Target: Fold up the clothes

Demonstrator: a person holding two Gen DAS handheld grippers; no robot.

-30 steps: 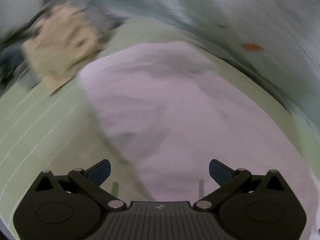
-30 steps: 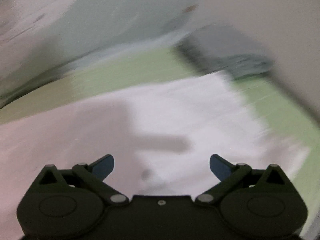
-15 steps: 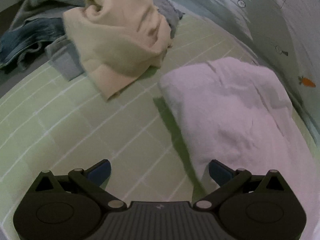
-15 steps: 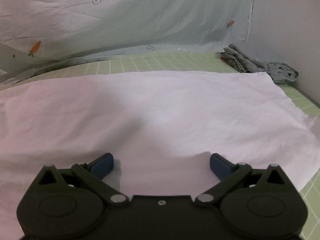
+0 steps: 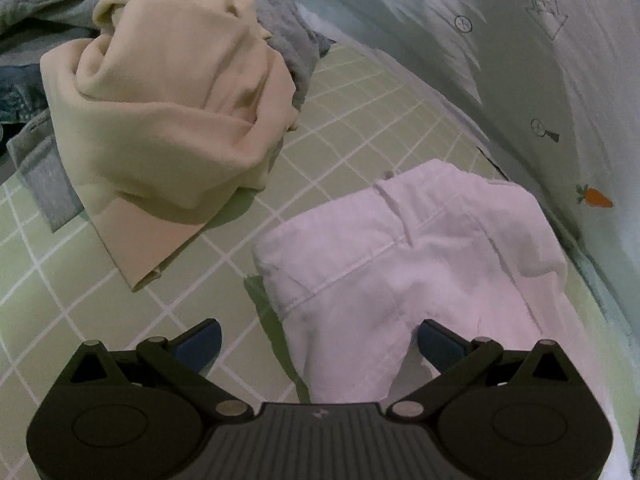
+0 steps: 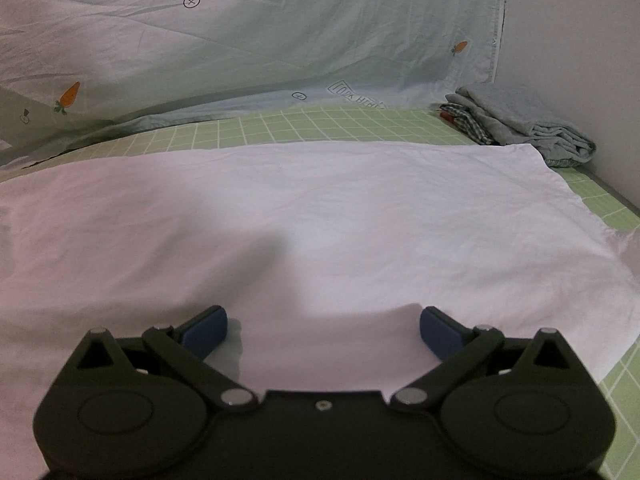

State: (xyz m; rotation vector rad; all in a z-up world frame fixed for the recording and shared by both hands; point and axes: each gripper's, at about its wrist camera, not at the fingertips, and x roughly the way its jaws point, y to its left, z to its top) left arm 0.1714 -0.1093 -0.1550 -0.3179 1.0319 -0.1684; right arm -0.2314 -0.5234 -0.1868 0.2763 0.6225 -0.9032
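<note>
Left gripper [image 5: 318, 338]: jaws spread wide, holding nothing. The blue fingertips [image 5: 200, 340] stand on either side of the near end of the white trousers [image 5: 400, 264]; whether they touch the cloth cannot be told. The trousers lie on the green checked sheet [image 5: 352, 120], waistband end away from the camera, with a seam and a belt loop visible. To the left, apart from the trousers, a cream garment [image 5: 168, 120] lies crumpled in a heap. Grey clothing [image 5: 288, 36] sits behind and under the heap, and a strip of denim [image 5: 16, 96] shows at the left edge. A pale blue printed cloth [image 5: 520, 80] with a carrot motif rises along the right side.

Right gripper [image 6: 323, 328]: jaws spread wide, holding nothing. The white trousers [image 6: 320, 208] fill the area directly ahead, spread flat and smooth across the green checked sheet [image 6: 320, 124], with a raised fold of cloth between the fingertips [image 6: 206, 330]. Beyond the far edge, the pale blue printed cloth [image 6: 240, 40] hangs as a backdrop. At the far right corner, a small pile of folded grey clothes [image 6: 520, 120] rests against a plain wall [image 6: 580, 40], just beside the trousers' corner
</note>
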